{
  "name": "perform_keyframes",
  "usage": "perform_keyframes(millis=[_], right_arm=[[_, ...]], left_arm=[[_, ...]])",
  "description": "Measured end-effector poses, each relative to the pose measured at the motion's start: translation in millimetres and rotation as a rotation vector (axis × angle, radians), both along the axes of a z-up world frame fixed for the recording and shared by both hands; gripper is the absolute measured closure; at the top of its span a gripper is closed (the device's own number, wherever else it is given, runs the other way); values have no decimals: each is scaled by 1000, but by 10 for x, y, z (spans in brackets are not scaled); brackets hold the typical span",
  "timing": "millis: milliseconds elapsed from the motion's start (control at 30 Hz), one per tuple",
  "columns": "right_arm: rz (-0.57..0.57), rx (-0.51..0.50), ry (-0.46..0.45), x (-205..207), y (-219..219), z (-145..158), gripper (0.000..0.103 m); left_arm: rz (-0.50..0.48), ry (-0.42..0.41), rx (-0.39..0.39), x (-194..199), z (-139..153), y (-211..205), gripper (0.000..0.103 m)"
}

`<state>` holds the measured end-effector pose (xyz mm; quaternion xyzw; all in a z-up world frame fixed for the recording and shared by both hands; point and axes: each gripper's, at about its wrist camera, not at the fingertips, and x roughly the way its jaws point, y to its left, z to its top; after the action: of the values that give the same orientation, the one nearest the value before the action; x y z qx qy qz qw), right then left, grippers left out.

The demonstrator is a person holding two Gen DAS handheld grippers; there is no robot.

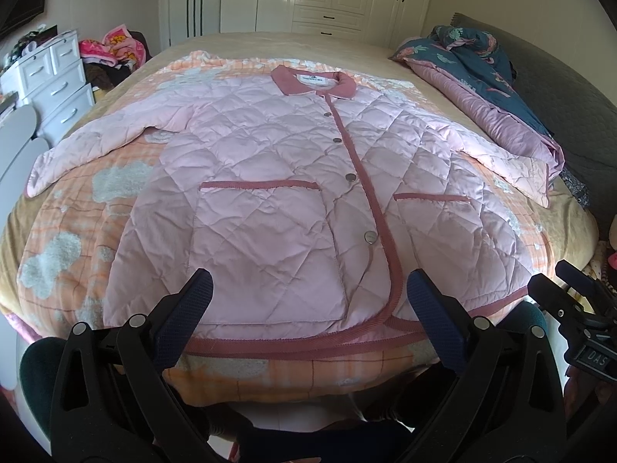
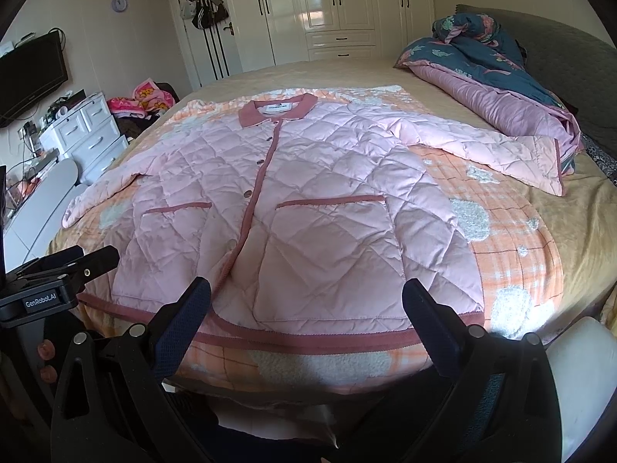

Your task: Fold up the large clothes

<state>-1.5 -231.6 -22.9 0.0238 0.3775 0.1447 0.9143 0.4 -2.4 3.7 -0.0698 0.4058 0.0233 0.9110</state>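
A pink quilted jacket [image 1: 270,177] with a dark pink collar and trim lies flat and buttoned on the bed, front up, sleeves spread to both sides. It also shows in the right wrist view [image 2: 308,200]. My left gripper [image 1: 308,289] is open and empty, hovering over the jacket's hem near the left pocket. My right gripper [image 2: 306,293] is open and empty, over the hem near the right pocket. The right gripper's body [image 1: 570,308] shows at the right edge of the left wrist view; the left gripper's body [image 2: 58,270] shows at the left of the right wrist view.
The jacket rests on an orange checked blanket [image 1: 77,208] over a beige bed [image 2: 586,208]. A bundled blue and purple quilt [image 2: 493,77] lies at the far right. White drawers [image 2: 92,135] and a clothes pile [image 1: 112,50] stand left of the bed. Wardrobes [image 2: 339,7] line the back wall.
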Motion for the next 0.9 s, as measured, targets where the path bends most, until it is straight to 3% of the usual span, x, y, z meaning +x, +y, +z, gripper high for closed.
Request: perform_keyframes(millis=[900], right_arm=[[7,-18,21,93,49,-71,4]], left_arm=[[-10,27,-15,100,-110,4,9]])
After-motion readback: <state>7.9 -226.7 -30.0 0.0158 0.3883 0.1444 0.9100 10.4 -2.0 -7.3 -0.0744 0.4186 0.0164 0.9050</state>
